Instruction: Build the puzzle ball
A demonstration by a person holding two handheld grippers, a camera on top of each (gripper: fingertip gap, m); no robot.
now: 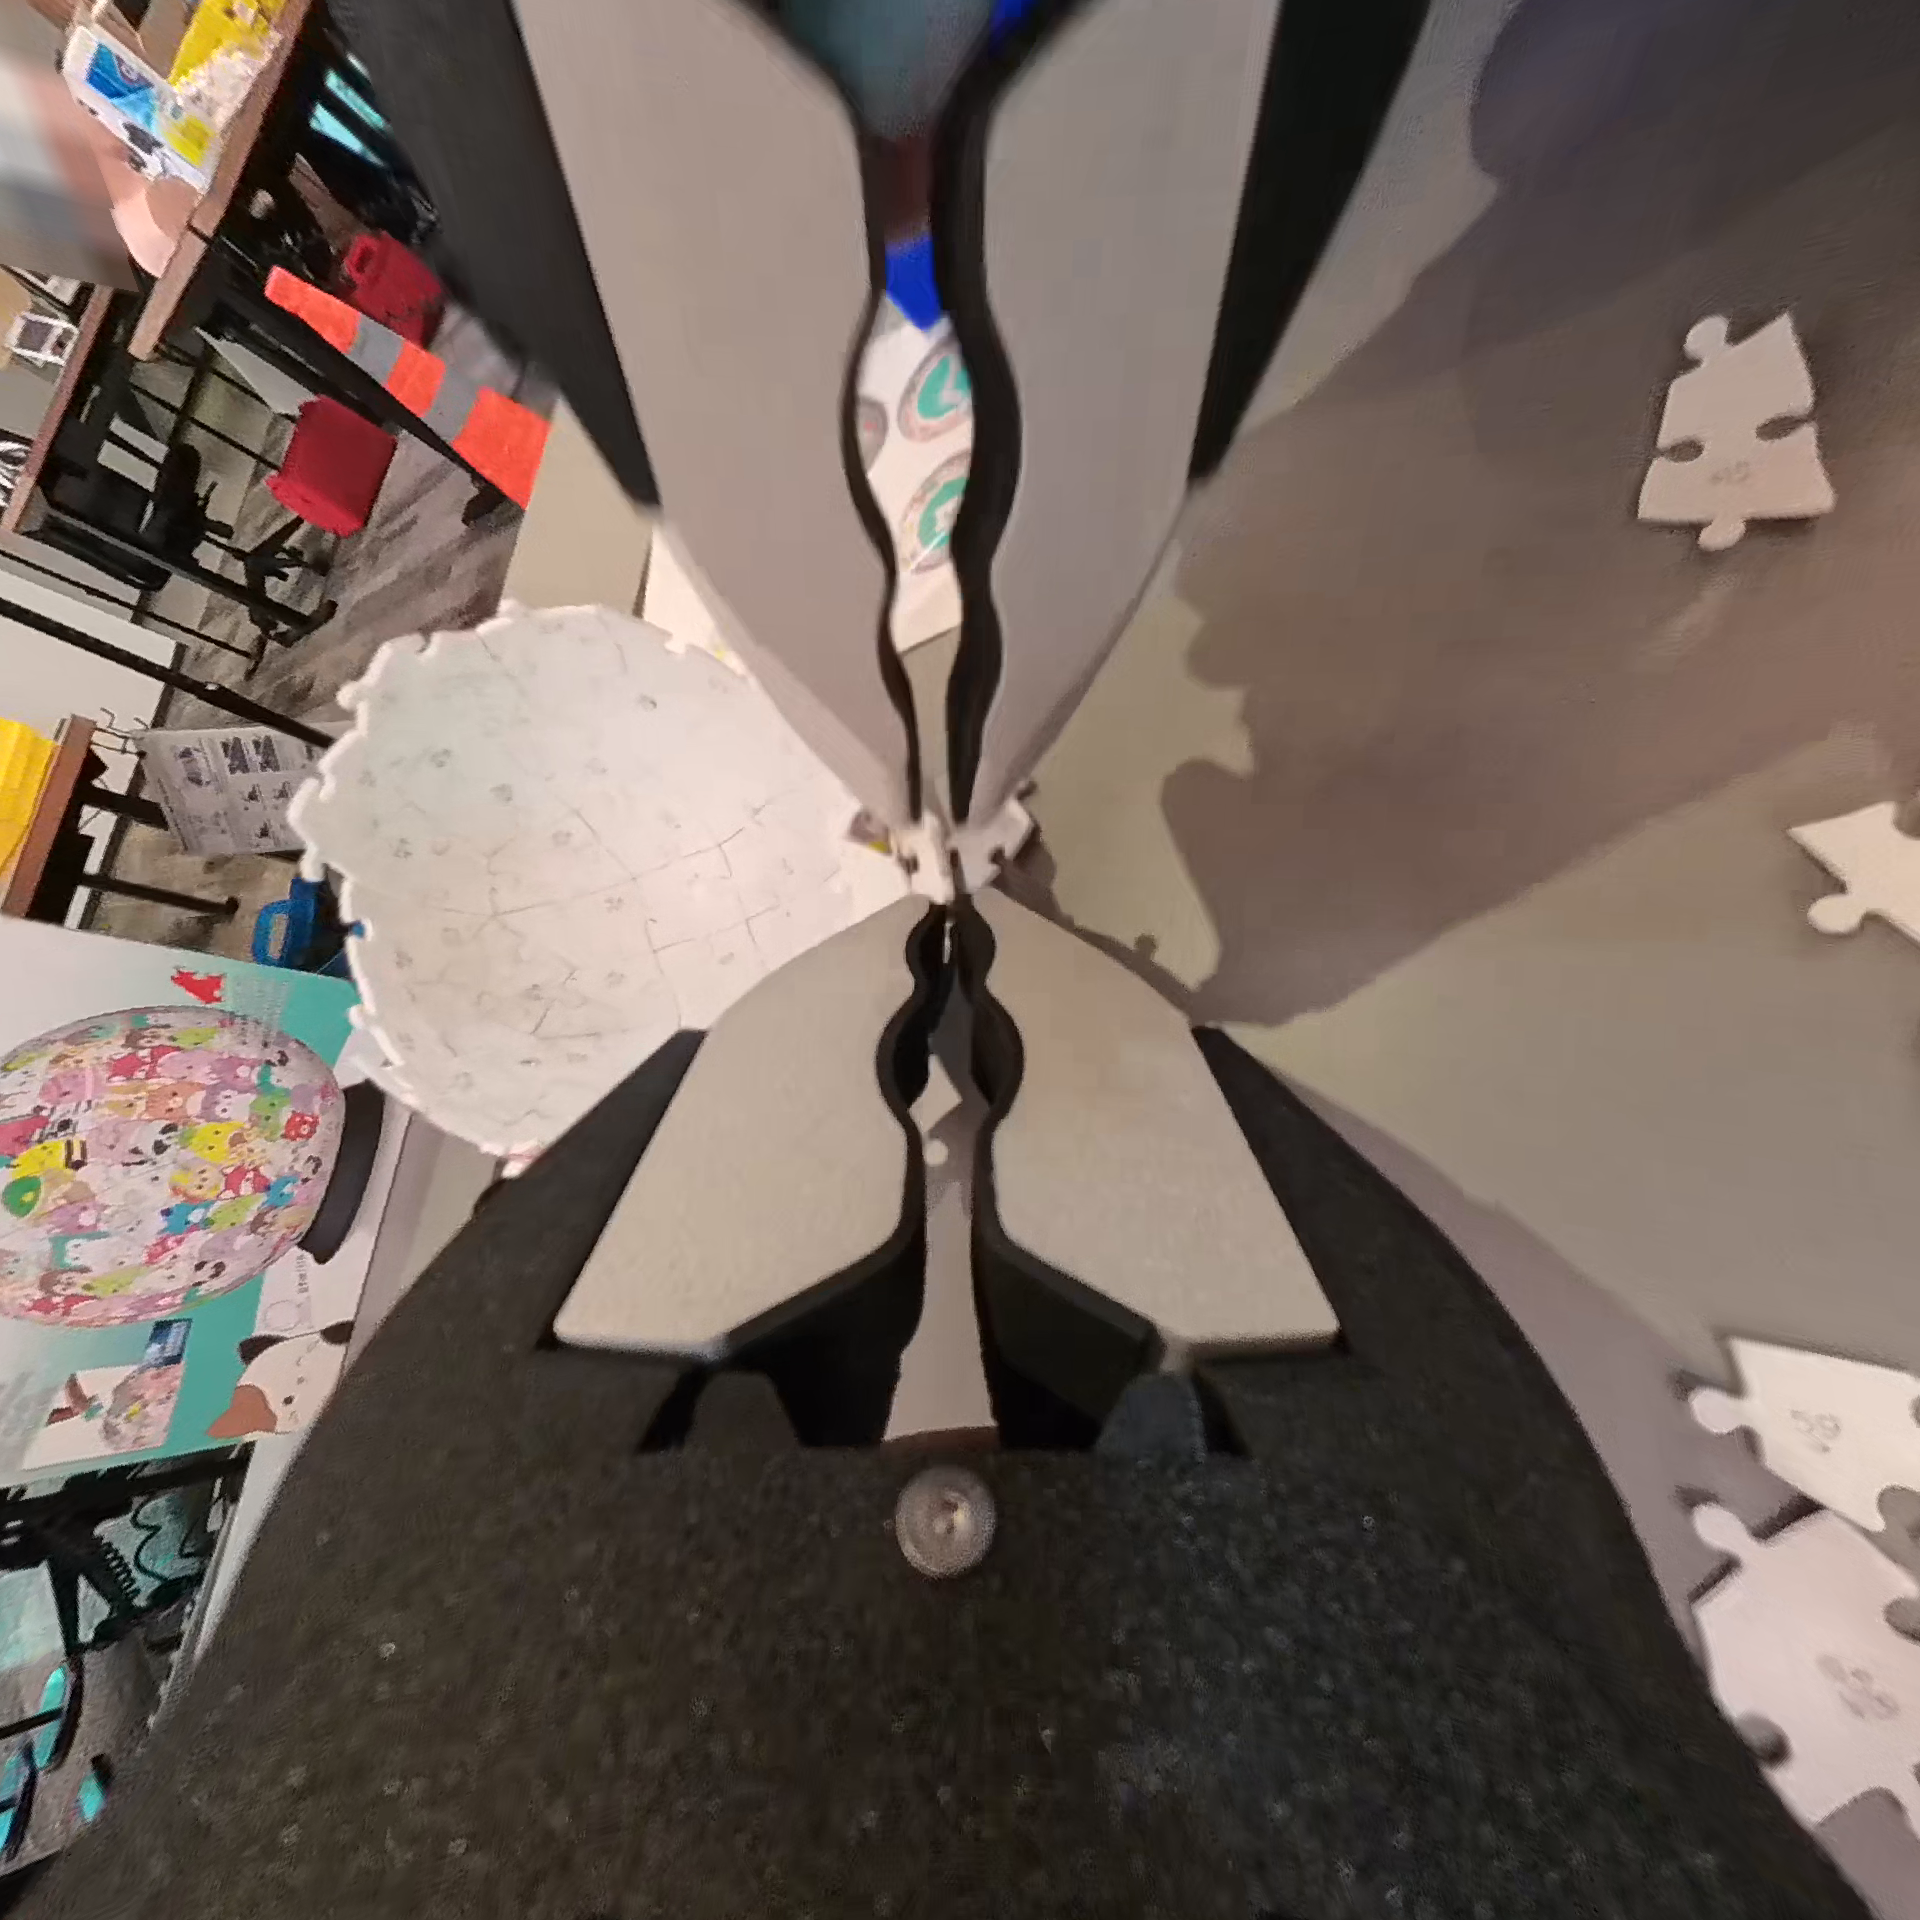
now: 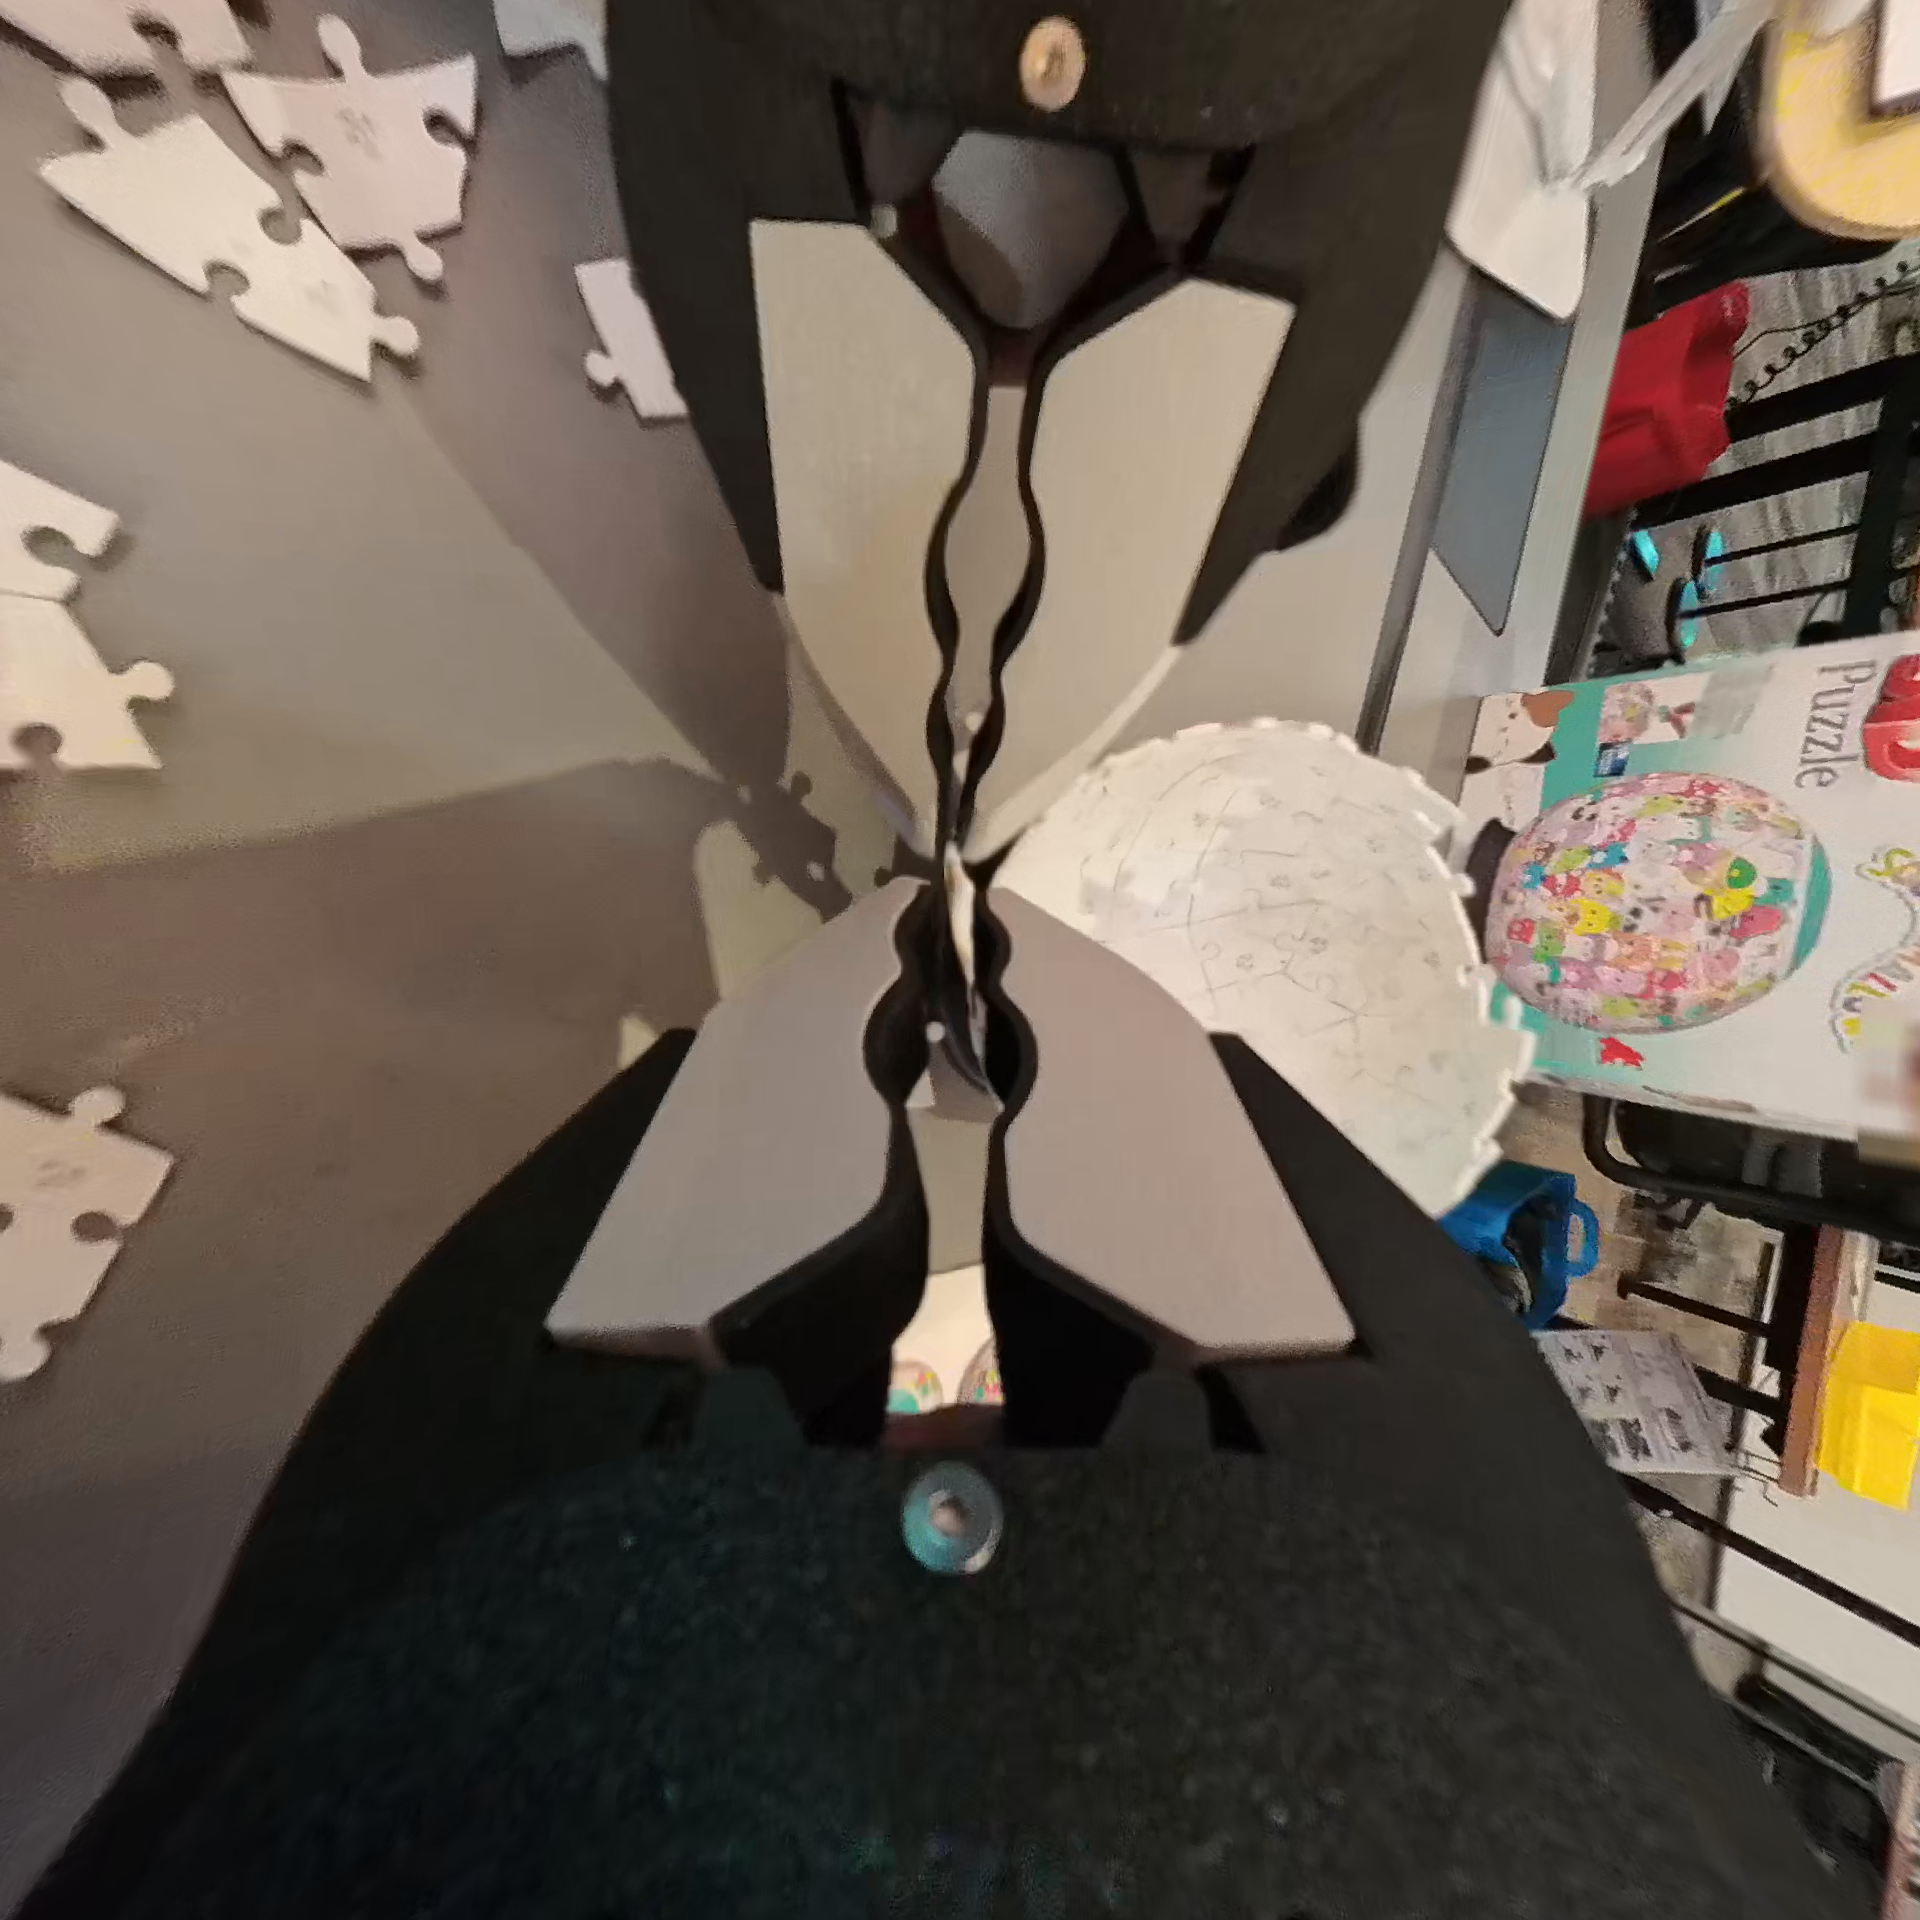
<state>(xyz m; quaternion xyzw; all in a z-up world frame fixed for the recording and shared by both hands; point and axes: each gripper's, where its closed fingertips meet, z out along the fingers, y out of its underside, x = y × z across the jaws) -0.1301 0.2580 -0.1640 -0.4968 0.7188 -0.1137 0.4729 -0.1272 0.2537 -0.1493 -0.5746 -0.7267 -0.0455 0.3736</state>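
**Two grippers meet tip to tip on a small piece beside the half-built ball**

The ball [image 1: 540, 883] is a white half-shell with a jagged, tabbed rim, its hollow grey-lined inside turned toward both cameras. It has no long axis to speak of; its open side faces the grippers. In the left wrist view it sits just left of the fingertips, in the right wrist view [image 2: 1278, 935] just right of them.

A small white piece [image 1: 951, 842] sits at the shell's near edge, tabs showing right of the tips. The left gripper [image 1: 940, 914] has its fingers drawn nearly together, pinched on this piece. The right gripper [image 2: 961, 904] comes from the opposite side, its fingers likewise closed on a thin white sliver, apparently the same piece edge-on. Whether the piece is already locked into the rim cannot be told.

Loose pieces [image 1: 1735, 436] lie face down on the grey table [image 1: 1507, 779], scattered well apart from the ball. The puzzle box [image 2: 1683, 862], teal with a colourful ball pictured, stands just beyond the shell.
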